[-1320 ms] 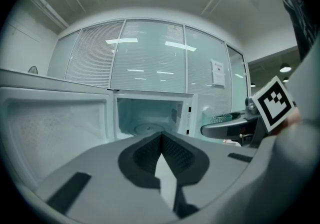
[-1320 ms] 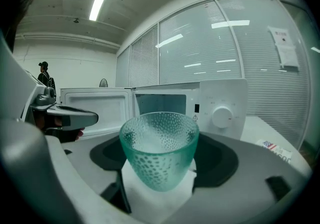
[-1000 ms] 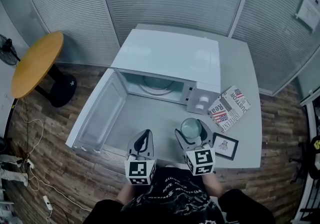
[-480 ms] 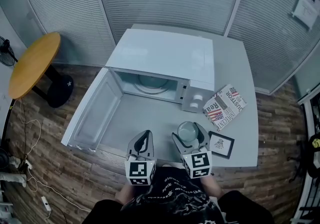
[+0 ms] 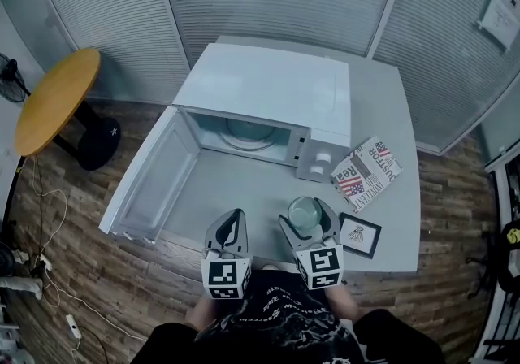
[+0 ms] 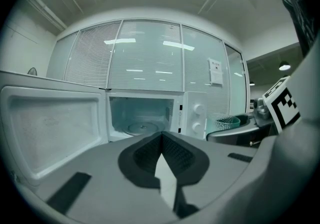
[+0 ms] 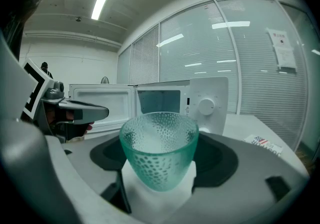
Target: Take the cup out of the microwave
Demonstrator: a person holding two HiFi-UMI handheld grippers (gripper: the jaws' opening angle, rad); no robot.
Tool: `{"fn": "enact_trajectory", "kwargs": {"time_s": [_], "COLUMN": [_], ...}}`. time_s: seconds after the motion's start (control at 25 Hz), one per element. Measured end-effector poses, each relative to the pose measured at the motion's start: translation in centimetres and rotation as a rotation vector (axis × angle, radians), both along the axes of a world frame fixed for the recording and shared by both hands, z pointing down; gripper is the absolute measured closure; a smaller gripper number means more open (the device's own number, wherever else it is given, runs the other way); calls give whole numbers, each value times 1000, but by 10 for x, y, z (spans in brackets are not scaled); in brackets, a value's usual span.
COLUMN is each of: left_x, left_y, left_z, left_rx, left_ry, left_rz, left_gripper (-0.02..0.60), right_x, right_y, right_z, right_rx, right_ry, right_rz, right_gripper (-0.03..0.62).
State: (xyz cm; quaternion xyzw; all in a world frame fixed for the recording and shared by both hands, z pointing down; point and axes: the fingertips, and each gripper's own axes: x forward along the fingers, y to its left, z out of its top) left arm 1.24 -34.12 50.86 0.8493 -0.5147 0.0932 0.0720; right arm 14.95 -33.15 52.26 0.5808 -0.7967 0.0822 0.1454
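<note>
The green dimpled glass cup (image 7: 159, 153) stands upright between the jaws of my right gripper (image 7: 159, 178), which is shut on it. In the head view the cup (image 5: 304, 213) is over the grey table (image 5: 390, 135), in front of the microwave's control panel. The white microwave (image 5: 268, 94) has its door (image 5: 148, 179) swung wide to the left, and its cavity holds only the turntable (image 6: 141, 128). My left gripper (image 5: 228, 230) hangs beside the right one, shut with nothing in it; its dark pads meet at the tips (image 6: 162, 140).
A folded newspaper (image 5: 366, 173) and a small black-framed picture (image 5: 360, 234) lie on the table right of the cup. A round wooden side table (image 5: 53, 98) stands at the far left on the wood floor. Glass walls with blinds close off the back.
The cup in my right gripper has drawn slightly back from the microwave toward the table's front edge. My left gripper has kept its place.
</note>
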Motion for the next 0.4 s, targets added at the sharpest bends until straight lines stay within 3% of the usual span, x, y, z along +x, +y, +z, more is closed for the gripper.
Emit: {"fn": "enact_trajectory", "kwargs": {"time_s": [0.4], "left_x": [0], "left_y": [-7], "left_z": [-1], "left_rx": [0], "left_ry": [-6], "left_rz": [-5], "left_gripper": [575], "right_x": [4], "right_y": [-7], "right_z": [2], "right_rx": [-2], "right_ry": [6], "right_rz": [2], "right_gripper": [207]}}
